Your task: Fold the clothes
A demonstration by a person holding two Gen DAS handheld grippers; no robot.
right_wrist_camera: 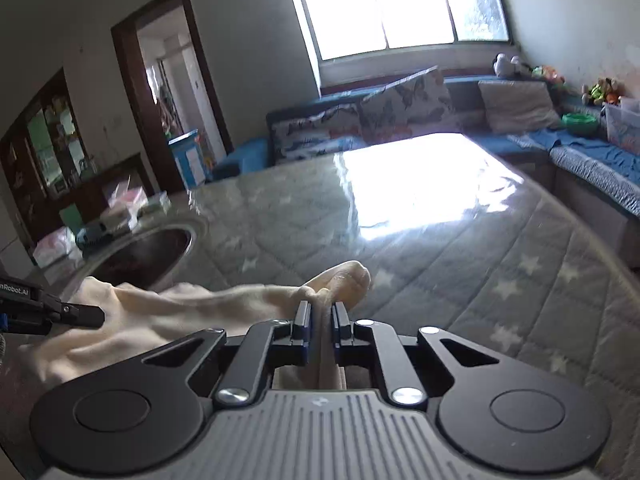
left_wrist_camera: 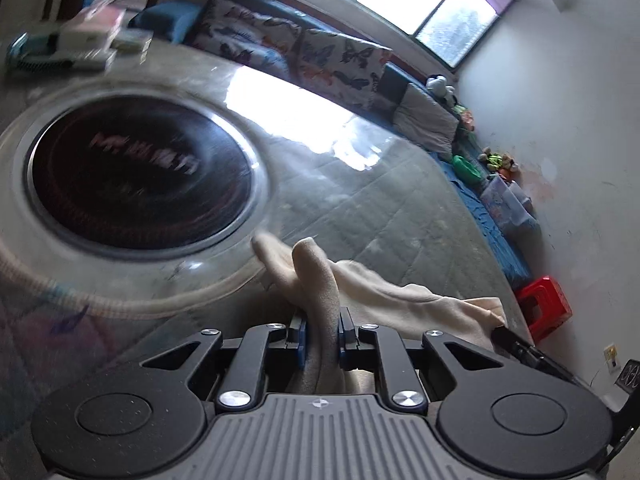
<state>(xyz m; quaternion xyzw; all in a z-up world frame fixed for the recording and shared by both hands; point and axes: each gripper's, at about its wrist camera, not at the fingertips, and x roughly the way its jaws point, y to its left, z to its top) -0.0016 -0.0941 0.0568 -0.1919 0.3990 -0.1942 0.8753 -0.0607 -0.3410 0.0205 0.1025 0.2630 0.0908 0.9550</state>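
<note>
The left gripper [left_wrist_camera: 322, 330] stood narrow, its 2 blue pads clamped on a bunched fold of the cream garment [left_wrist_camera: 384, 292], which rose past the fingertips in a soft, rounded hump. The right gripper [right_wrist_camera: 320, 322] was likewise nearly closed on a second gathered edge of the same cloth, a small lobe of fabric protruding beyond its pads. In the right wrist view the left gripper appeared at the left edge, and the garment spanned the gap between the 2 tools in a slack, sagging band. The cloth lay over the near part of the table [right_wrist_camera: 460, 248], on a quilted grey cover printed with white stars, just beside a round dark cooktop [left_wrist_camera: 140, 172] set into the surface on the left. Farther off stood a blue sofa [right_wrist_camera: 500, 92] with patterned cushions beneath a bright window [right_wrist_camera: 400, 4]; a red stool [left_wrist_camera: 546, 306] sat by the right wall. Assessment: the garment looked light, limp and fleecy, with no stiffness of its own, so it would likely droop wherever unsupported and bunch rather than crease sharply. It appeared neither fragile nor slippery; the nap should grip the pads well. Hold was best taken at edges or corners, 1 per gripper, well apart, keeping the span taut. Both present grips held gathered folds rather than a single layer, which risked an uneven fold line. The left wrist view was motion-blurred on its left side.
</note>
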